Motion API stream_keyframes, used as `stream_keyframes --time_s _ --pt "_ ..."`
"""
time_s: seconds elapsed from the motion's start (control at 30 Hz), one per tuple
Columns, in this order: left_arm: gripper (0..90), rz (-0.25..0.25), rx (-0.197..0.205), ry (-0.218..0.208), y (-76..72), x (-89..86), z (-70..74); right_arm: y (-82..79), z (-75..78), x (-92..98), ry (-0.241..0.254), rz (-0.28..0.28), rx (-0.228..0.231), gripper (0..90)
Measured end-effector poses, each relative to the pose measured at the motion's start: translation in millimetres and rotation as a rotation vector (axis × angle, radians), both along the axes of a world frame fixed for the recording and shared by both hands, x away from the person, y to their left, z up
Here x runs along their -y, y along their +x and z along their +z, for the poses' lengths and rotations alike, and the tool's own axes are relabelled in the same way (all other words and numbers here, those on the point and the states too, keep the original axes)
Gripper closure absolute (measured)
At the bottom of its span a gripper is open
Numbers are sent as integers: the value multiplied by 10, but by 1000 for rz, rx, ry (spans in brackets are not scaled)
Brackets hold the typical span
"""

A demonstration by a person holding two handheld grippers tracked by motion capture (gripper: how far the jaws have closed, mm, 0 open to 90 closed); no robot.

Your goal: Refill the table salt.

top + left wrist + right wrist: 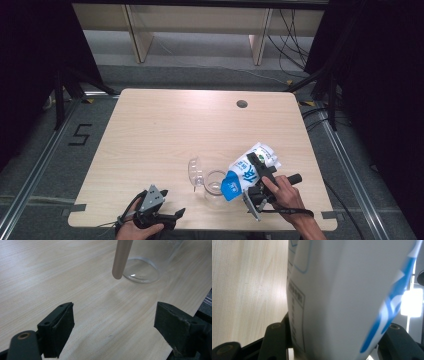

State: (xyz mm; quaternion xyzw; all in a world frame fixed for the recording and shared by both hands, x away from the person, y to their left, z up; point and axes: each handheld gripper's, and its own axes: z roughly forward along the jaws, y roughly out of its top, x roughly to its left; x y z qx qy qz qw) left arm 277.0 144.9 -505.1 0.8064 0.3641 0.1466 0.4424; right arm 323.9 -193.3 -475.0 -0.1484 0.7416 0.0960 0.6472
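Left gripper (172, 216) jaws spread; right gripper (256, 167) jaws pinch glossy tilted pouch (250, 170) over glass (215, 184).

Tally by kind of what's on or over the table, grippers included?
Grippers: 2, left gripper, right gripper
Pouches: 1, blue and white pouch, tilted over the cup in the right gripper's jaws
Clear cups: 1, cup
Clear lids: 1, lid beside the cup
Total: 5
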Motion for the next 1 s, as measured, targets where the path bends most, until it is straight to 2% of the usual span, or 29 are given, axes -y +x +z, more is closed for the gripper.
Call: stream_keyframes --time_s 0.07,0.1,0.17,0.2,0.27,0.33,0.37,0.4,0.43,0.47,0.5,0.53,0.63,0.67,0.7,0.77,0.83,0.87,0.9,0.93,0.97,1.0 --pt "158 0 0 0 0 0 0 -10 3 -2 -10 -10 4 473" --pt "158 -3 0 7 1 -5 2 -13 -14 2 14 -17 0 473" --pt "158 0 0 -1 -1 0 1 -1 -11 -5 3 3 8 474" --pt "158 -8 3 29 7 -18 7 2 -5 -9 -6 9 16 474" --pt "157 -7 2 26 7 -17 6 -2 -14 -6 18 3 10 475" --pt "157 -6 2 26 8 -18 6 -11 33 -17 -38 6 37 475" --pt "158 -7 2 27 8 -17 6 -24 40 -16 -32 -4 35 475" --pt "158 -1 0 -1 0 0 1 -18 41 -18 -44 0 38 475" --pt "158 0 0 0 0 0 0 -28 18 -12 -29 -23 21 475" --pt "158 0 0 0 0 0 1 -2 10 -15 -19 10 24 475" --pt "158 1 0 -1 0 0 0 0 20 -20 -29 22 43 475" --pt "158 0 1 -1 1 0 0 -7 2 -16 -18 3 29 476" --pt "158 1 0 -2 1 0 0 -15 -9 -16 -14 -8 38 479" --pt "158 0 0 -2 1 0 1 -13 -7 -20 -22 -7 36 479" --pt "158 -5 3 23 7 -15 6 -13 17 -28 -45 4 54 479" --pt "157 0 0 -2 1 0 0 -13 -16 -20 -10 -9 33 479" --pt "158 0 0 -2 1 0 0 -7 -17 -22 -6 -1 34 479" --pt "158 -7 3 25 8 -17 6 6 -29 -28 9 18 43 479" --pt "158 -1 -2 -2 2 -1 0 7 -28 -29 4 20 46 479" --pt "158 -3 0 4 4 -6 2 7 -10 -34 -19 31 66 479" --pt "158 -3 0 4 3 -5 2 7 -36 -29 -3 17 38 480" --pt "158 -2 -1 6 3 -5 3 5 -36 -24 -8 8 33 480"
